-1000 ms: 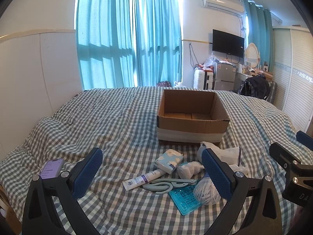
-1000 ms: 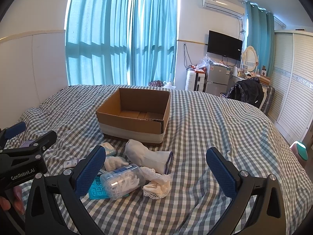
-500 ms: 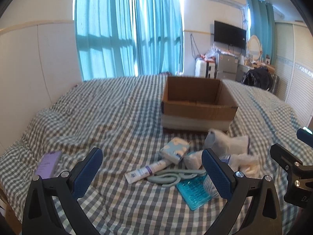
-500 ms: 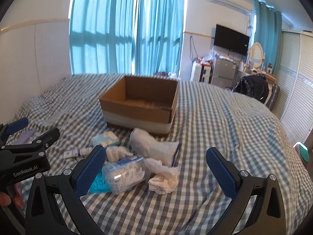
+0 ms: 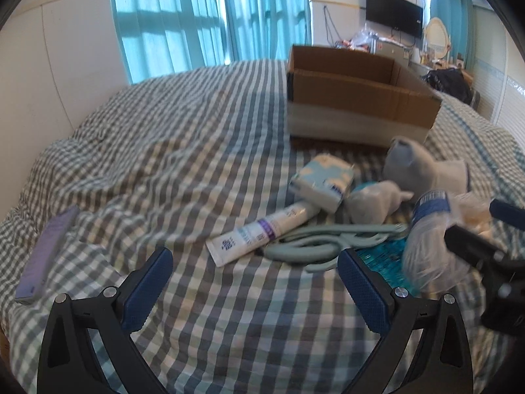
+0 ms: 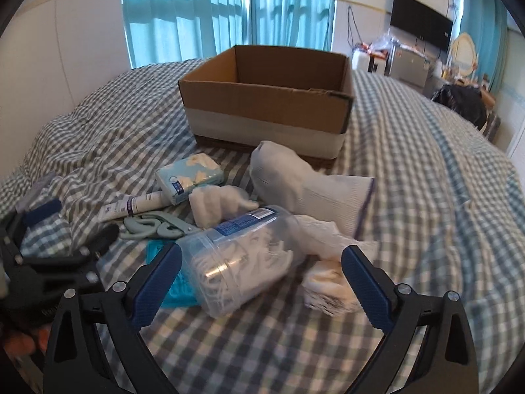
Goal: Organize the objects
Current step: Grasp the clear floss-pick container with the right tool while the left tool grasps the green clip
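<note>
An open cardboard box [image 5: 357, 98] [image 6: 269, 105] stands on the checked bed. In front of it lies a pile: a tissue pack [image 5: 323, 180] [image 6: 188, 177], a white tube [image 5: 259, 233] [image 6: 131, 207], pale green scissors [image 5: 321, 243] [image 6: 154, 226], a clear plastic jar [image 6: 239, 262] [image 5: 426, 256], a teal card [image 5: 384, 256], white socks [image 6: 295, 177] [image 5: 423, 167] and lace cloth [image 6: 328, 275]. My left gripper [image 5: 254, 285] is open and empty, just short of the tube. My right gripper [image 6: 261, 282] is open and empty, its jaws either side of the jar's near end.
A purple phone [image 5: 49, 249] lies at the bed's left edge. A white headboard wall [image 5: 65, 65] is on the left. Teal curtains [image 6: 229, 10], a TV and cluttered furniture stand beyond the bed.
Both grippers have moved forward and down toward the pile; the objects and box now look larger and nearer. Both stay open.
</note>
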`<state>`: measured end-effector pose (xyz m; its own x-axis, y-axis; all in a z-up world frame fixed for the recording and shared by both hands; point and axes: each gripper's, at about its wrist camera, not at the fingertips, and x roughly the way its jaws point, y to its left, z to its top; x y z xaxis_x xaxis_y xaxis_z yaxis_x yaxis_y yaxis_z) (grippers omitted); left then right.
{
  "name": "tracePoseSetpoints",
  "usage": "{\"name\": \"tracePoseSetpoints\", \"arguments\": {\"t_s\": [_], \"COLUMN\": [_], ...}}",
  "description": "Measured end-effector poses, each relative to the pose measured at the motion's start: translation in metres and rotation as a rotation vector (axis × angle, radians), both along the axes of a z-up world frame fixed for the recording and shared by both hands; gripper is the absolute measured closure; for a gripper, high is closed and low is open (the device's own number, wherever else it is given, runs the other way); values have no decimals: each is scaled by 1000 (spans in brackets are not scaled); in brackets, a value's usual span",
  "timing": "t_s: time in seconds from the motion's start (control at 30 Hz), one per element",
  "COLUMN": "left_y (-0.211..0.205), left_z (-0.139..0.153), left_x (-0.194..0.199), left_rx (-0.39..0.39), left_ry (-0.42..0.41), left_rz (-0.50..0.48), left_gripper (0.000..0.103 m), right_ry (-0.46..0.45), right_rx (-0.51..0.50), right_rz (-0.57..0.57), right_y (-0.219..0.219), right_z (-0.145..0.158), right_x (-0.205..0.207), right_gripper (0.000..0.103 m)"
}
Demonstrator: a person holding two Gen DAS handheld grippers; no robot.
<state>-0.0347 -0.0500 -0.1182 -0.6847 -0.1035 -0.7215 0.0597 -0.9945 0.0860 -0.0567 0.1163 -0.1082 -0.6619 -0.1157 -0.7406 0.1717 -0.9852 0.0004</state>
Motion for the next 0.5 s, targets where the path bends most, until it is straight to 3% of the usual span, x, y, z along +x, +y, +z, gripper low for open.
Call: {"name": "tracePoseSetpoints", "arguments": {"t_s": [0.2,0.33,0.5], "left_y": [-7,-6,4], "left_z": [-14,-14,-12], "left_x": [-7,-6,-4], "left_rx": [16,19,15], "left_ry": [-27,-27,-19], "left_rz": [16,8,-34], "left_gripper": [3,4,5], "right_ry": [-61,-110,-116], "right_rx": [-62,-28,-18], "right_rz": [-48,-82,-82], "right_y": [-12,-17,-2], "right_z": [-9,-26,-33], "right_x": [-24,-31,-23], "right_gripper": [5,5,16]}}
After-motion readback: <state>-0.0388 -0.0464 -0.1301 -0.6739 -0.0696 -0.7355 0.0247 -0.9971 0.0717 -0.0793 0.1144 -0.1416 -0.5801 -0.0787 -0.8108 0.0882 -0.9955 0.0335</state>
